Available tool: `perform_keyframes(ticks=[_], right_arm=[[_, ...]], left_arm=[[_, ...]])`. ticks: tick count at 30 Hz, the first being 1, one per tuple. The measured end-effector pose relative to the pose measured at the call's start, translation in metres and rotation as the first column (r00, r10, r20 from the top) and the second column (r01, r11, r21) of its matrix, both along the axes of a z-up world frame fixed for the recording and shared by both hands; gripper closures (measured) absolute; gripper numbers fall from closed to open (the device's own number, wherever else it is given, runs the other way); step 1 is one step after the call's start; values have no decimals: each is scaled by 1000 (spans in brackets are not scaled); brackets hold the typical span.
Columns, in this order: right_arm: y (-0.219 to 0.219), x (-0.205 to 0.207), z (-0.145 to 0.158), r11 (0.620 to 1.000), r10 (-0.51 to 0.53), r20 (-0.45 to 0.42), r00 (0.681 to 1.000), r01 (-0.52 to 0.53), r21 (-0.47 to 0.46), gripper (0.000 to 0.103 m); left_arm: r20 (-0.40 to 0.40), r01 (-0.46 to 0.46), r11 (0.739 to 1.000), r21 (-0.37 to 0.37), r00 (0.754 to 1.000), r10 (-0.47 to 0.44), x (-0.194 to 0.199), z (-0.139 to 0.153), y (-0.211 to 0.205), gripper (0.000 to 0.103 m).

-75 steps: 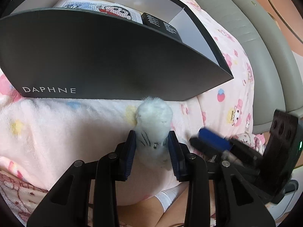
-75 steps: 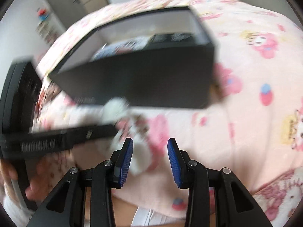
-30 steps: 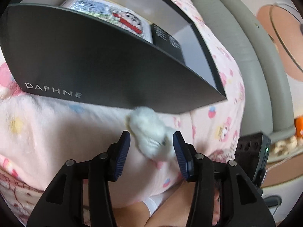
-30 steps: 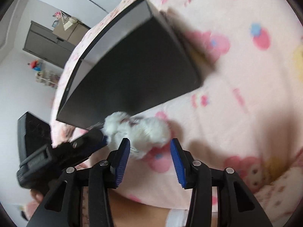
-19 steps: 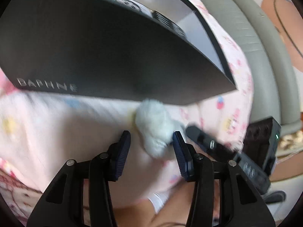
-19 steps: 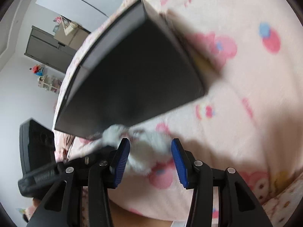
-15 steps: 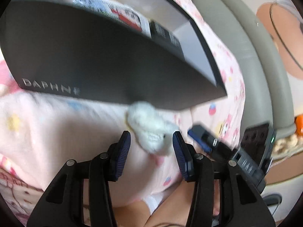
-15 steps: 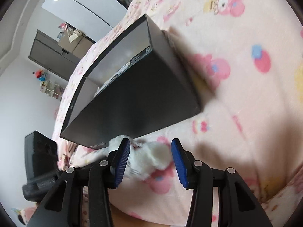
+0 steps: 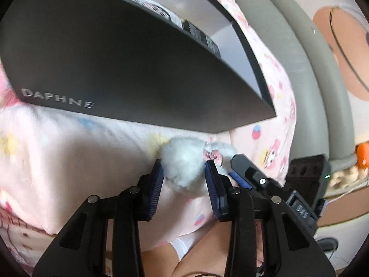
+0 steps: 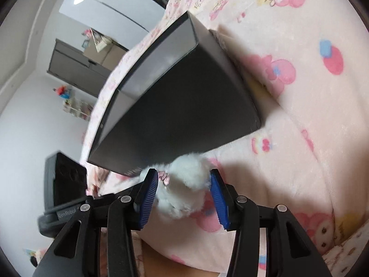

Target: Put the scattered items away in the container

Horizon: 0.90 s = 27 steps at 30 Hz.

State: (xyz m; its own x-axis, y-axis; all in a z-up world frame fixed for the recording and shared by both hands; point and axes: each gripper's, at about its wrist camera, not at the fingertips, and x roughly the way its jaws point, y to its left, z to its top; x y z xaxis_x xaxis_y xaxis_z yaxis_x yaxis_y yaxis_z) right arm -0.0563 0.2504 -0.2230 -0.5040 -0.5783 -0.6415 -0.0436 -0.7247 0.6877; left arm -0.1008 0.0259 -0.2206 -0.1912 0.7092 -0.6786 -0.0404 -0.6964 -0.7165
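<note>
— Pink blanket (image 10: 299,120) underneath; what changed?

— Both sets of jaws now bracket the white plush toy (image 9: 184,168): left gripper (image 9: 184,184) touching it both sides, right gripper (image 10: 184,189) spread with slack. Earlier only the left straddled it

— And the box (image 9: 115,64)?

— Just behind; toy not yet inside, so a lift is needed

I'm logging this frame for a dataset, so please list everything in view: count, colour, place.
plush toy: one, white and fluffy, on the blanket just in front of the box.
box: one, dark grey, open top, marked DAPHNE, on the blanket.
printed items: at least two, inside the box, details blurred.
blanket: one, pink with cartoon prints, under everything.
headboard: one, grey padded, beyond the bed.
left gripper: black with blue pads, jaws either side of the toy.
right gripper: same colours, also straddling the toy.
</note>
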Motion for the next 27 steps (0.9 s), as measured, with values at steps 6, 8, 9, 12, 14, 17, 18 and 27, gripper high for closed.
perform_keyframes(ticks=[6,8,9,12,14,17,18,27], right_arm=[[-3,-3,-17,1000,-13,109,994,12,7,60],[-2,-3,-15,999,-23,104,994,20,30,60],[0,-1,-15,999,-39,106,994,35,37,60],[10,0,-14,995,-94,110,989,91,33,60],[11,-2,-10,995,-96,94,991,92,42,60],[9,-7,-18,997,-73,108,991,71,21,62],[9,-8,-20,998,-64,113,992,64,8,64],[10,17,39,997,-14,-68,998,20,80,69]], left_arm=[[46,-44,999,-16,998,45,-18,-11,2,50],[66,-43,999,-31,997,45,-21,-17,5,50],[61,-44,999,-29,997,45,-23,-16,5,50],[61,-65,998,-24,996,66,-28,-17,9,49],[52,-54,998,-33,997,56,-29,-18,14,49],[20,-14,998,-65,1000,16,-27,-14,22,54],[21,2,998,-60,1000,0,-26,-14,24,60],[-111,66,997,49,992,-60,-4,29,22,64]])
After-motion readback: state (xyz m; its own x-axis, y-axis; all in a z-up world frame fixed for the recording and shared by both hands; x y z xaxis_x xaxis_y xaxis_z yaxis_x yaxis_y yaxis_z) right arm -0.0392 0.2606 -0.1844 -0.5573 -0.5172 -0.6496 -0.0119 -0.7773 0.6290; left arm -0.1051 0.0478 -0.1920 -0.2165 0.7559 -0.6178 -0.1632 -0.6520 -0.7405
